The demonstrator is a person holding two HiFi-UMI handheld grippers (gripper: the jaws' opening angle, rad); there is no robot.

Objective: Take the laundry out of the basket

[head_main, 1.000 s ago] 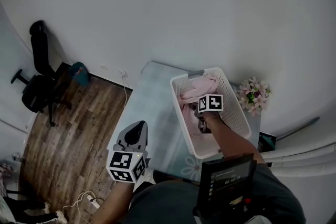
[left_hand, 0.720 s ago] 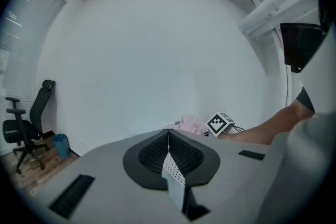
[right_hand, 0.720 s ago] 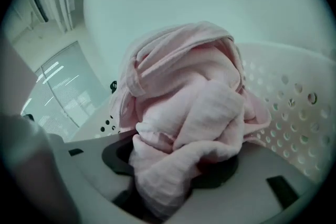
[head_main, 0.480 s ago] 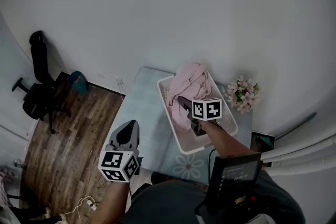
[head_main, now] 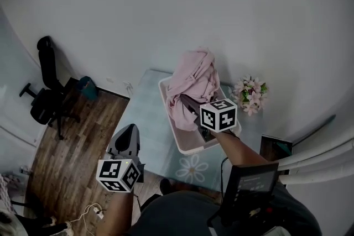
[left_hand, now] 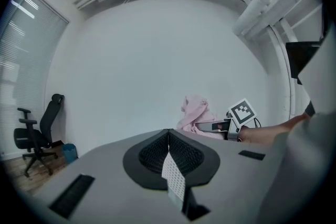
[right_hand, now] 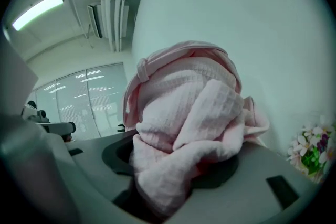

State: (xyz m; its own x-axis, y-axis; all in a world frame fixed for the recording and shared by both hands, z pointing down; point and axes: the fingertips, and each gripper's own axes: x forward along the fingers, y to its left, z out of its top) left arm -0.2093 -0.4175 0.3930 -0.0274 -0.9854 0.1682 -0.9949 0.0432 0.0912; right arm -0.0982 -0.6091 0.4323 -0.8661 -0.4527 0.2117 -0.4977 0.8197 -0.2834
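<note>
A bundle of pink laundry (head_main: 193, 81) hangs above the white basket (head_main: 166, 101), which stands on the pale blue table (head_main: 145, 110). My right gripper (head_main: 191, 110) is shut on this pink cloth; in the right gripper view the waffle-textured fabric (right_hand: 184, 113) fills the space between the jaws and hides their tips. My left gripper (head_main: 128, 131) hovers off the table's left edge, over the wooden floor, shut with nothing in it (left_hand: 168, 136). From the left gripper view the lifted cloth (left_hand: 195, 112) and the right gripper (left_hand: 212, 126) show to the right.
Pink flowers (head_main: 250, 94) stand right of the basket against the white wall. An office chair (head_main: 47, 94) and a teal bin (head_main: 86, 87) are on the wooden floor at left. A dark screen (head_main: 251, 185) hangs at the person's chest.
The right gripper has risen from inside the basket, pulling the pink laundry up above the rim. The left gripper has drifted a little to the left and lifted.
</note>
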